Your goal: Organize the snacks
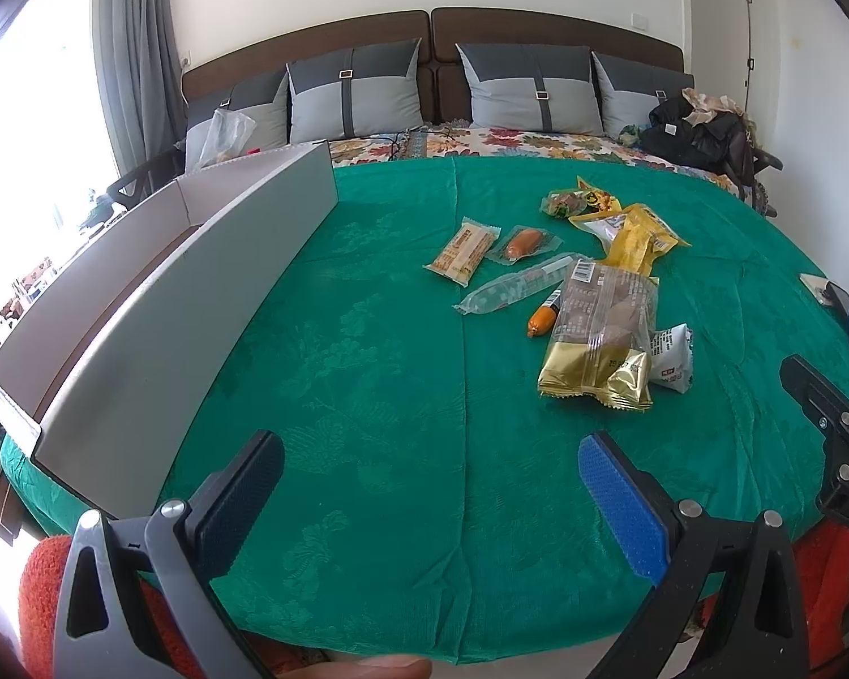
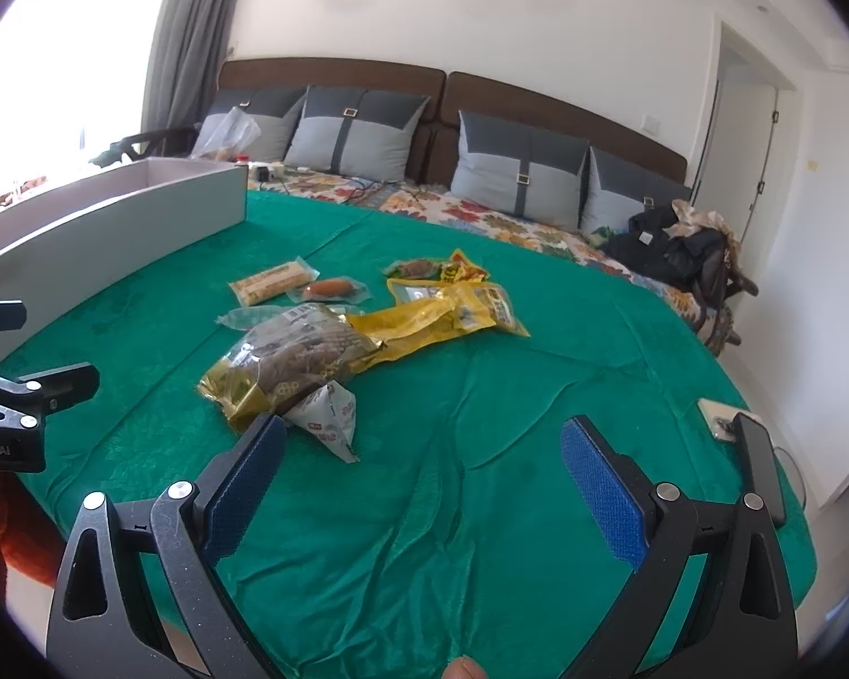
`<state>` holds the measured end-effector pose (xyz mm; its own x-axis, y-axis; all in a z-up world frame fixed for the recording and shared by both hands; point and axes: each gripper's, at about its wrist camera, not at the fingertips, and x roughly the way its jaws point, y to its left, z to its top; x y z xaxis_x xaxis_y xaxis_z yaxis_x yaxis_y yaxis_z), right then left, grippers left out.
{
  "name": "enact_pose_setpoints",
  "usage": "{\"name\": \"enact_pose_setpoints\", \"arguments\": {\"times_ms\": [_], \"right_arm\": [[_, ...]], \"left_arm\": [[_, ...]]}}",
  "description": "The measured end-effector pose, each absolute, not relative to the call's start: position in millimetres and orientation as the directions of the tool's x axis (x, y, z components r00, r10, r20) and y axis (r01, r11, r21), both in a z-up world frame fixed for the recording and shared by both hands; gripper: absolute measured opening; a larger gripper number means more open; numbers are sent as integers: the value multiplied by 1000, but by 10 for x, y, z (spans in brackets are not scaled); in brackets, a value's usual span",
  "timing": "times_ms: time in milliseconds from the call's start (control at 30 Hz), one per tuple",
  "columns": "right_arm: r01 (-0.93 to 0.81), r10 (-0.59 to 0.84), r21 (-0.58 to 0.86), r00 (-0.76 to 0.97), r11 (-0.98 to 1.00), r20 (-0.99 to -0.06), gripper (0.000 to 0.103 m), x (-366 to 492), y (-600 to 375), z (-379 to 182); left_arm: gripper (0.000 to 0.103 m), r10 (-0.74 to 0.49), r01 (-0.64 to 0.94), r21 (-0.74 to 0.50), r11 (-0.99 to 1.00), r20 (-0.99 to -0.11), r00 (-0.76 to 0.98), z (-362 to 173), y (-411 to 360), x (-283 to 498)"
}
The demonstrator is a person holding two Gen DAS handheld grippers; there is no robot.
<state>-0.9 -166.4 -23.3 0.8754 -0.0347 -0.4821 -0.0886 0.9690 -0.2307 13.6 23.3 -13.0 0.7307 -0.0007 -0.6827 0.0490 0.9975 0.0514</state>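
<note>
Both grippers hover low over the green embossed bedspread (image 1: 368,351) at the near edge of the bed, neither touching a snack. L gripper (image 1: 430,486): jaws spread wide, nothing between the pads. R gripper (image 2: 421,478): same, wide apart and empty, its left pad just beside the small white printed sachet (image 2: 328,416). Snacks lie loose in one cluster mid-bed, probably tipped out for sorting: gold-and-clear foil pack with brown cakes (image 1: 600,339), overlapping the white sachet; crumpled yellow plastic bag (image 1: 634,237); orange sausage stick (image 1: 542,318); clear tube wrapper (image 1: 515,286); sealed sausage in clear film (image 1: 523,243); pale wafer bar pack (image 1: 461,252); small green-and-yellow pack (image 1: 571,202) at the far end. The long white open cardboard box (image 1: 198,294) stands along the left side, within L-gripper reach, likely the destination; its inside isn't visible enough to say what it holds. Judgement: sorting not yet begun; nearest pick for R is the sachet or gold pack. Legible text: barcode label on the gold pack, digits too small; "obot.AI" on the L gripper body in the right view; "DA" on the R gripper body in the left view.
</note>
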Motion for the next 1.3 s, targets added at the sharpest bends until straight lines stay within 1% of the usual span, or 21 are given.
{"name": "enact_pose_setpoints", "arguments": {"times_ms": [433,633,733,833,867,967,1033,1100,1133,1200,1233,1300], "right_arm": [[-91,-33,-230,874,969,-486,99,5,-1667,-244],[-98,-26,-215,862,972,-506,99,42,-1691,-279],[-108,-10,-178,830,978,-558,99,109,-1750,-380],[-124,25,-110,767,986,-641,99,225,-1826,-531],[-133,42,-86,743,987,-668,99,293,-1833,-573],[-182,85,-54,676,982,-732,99,591,-1746,-671],[-256,120,-61,634,965,-764,99,815,-1603,-740],[-306,113,-88,582,948,-805,99,1044,-1477,-850],[-311,103,-102,578,945,-809,99,1124,-1454,-883],[-237,53,-124,622,963,-781,99,1241,-1561,-866],[-156,3,-125,636,980,-772,99,1285,-1690,-848],[20,-73,-77,625,997,-777,99,1312,-2041,-802]], "left_arm": [[103,4,34,41,999,-699,715,-182,281,179],[103,14,39,57,998,-717,697,-292,302,261],[103,38,21,68,997,-759,650,-466,356,410],[103,-12,13,-5,1000,-802,597,-565,439,496],[103,-18,13,-13,1000,-809,588,-594,442,510],[103,20,24,42,999,-811,585,-671,374,525],[103,36,35,68,997,-814,580,-724,333,525],[103,41,37,75,996,-822,568,-772,330,527],[103,39,36,72,997,-824,566,-790,339,526],[103,28,29,53,998,-827,562,-793,374,534],[103,24,23,45,999,-830,557,-796,393,546],[103,7,7,13,1000,-837,547,-809,445,567]]}}
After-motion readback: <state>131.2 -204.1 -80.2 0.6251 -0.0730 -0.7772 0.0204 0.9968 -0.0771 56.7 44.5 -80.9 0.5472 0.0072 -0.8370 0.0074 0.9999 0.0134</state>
